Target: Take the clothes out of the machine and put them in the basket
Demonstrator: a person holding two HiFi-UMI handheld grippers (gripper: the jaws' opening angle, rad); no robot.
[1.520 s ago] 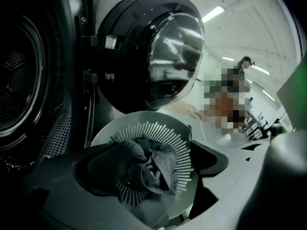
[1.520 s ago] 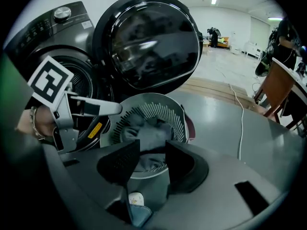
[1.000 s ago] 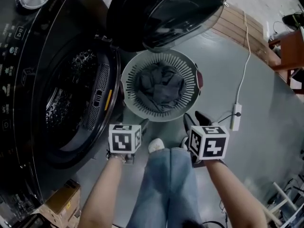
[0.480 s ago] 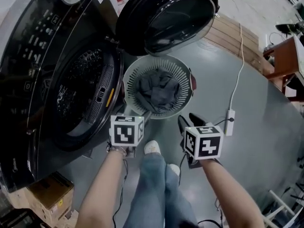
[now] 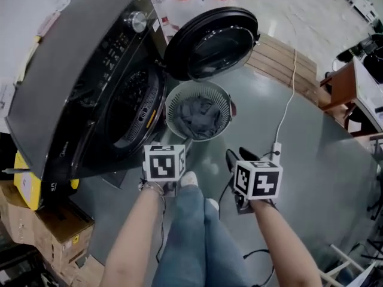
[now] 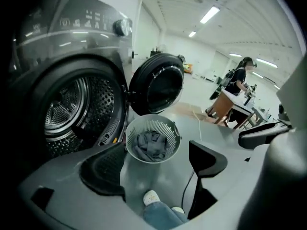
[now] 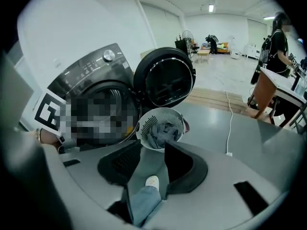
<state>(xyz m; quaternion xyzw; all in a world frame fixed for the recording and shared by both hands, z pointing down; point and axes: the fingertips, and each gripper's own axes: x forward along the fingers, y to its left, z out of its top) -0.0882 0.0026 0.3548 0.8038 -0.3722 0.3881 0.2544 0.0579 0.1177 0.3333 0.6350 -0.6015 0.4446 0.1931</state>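
The dark front-loading washing machine (image 5: 78, 82) stands at the left with its round door (image 5: 210, 43) swung open. No clothes show in the visible part of its drum (image 6: 67, 110). A white slotted basket (image 5: 174, 99) sits on the floor below the door with crumpled grey clothes (image 5: 198, 116) inside. My left gripper (image 6: 156, 163) hangs high above the floor, short of the basket, jaws wide apart and empty. My right gripper (image 7: 151, 166) is level with it to the right. Its jaws leave a narrow gap that holds nothing.
The person's legs and white shoes (image 5: 190, 179) stand between the grippers. A white cable and power strip (image 5: 277, 149) lie on the grey floor at the right. Cardboard boxes (image 5: 48, 229) sit at the lower left. A wooden platform (image 5: 281, 58) and a desk (image 5: 344, 88) lie beyond.
Both grippers and the head camera have risen away from the floor, so the machine and basket look smaller and farther. The jaws have kept their openings and the clothes have stayed in the basket.
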